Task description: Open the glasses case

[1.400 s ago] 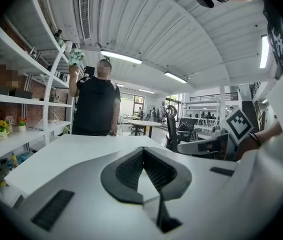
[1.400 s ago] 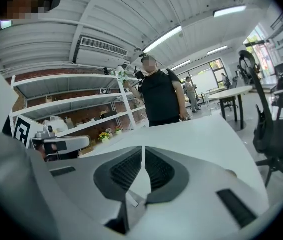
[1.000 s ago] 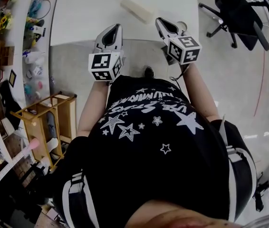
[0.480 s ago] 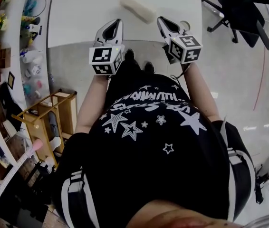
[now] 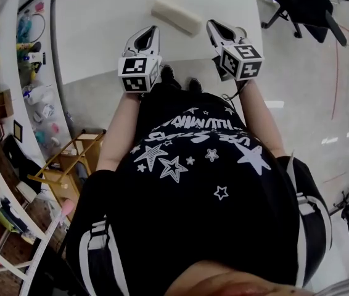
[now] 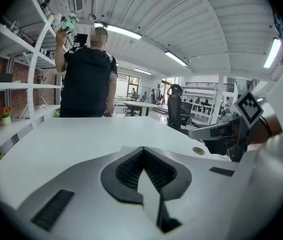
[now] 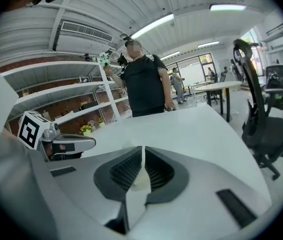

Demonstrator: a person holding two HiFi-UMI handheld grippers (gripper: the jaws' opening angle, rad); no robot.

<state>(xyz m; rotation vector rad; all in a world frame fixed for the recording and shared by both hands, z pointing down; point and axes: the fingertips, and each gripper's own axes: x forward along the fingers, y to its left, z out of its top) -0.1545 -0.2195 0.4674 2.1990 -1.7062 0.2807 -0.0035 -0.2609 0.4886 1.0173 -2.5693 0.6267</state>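
Note:
A cream glasses case (image 5: 176,16) lies shut on the white table (image 5: 100,23), slanted, between and just beyond the two grippers in the head view. My left gripper (image 5: 153,29) is over the table's near edge, left of the case, shut with nothing in it (image 6: 143,148). My right gripper (image 5: 210,23) is to the right of the case, also shut and holding nothing (image 7: 142,148). In the right gripper view a cream bit of the case (image 7: 125,146) peeks over the jaws. Each gripper view catches the other gripper: the right one (image 6: 221,131) and the left one (image 7: 67,144).
A small round opening (image 5: 240,32) sits in the table by the right gripper. A person (image 6: 87,79) stands at the table's far side. Shelves (image 5: 20,48) run along the left. A black office chair (image 5: 307,5) stands to the right.
Both grippers have moved forward and a little down over the table's near edge, closer to the case, the left one more. Both stayed shut.

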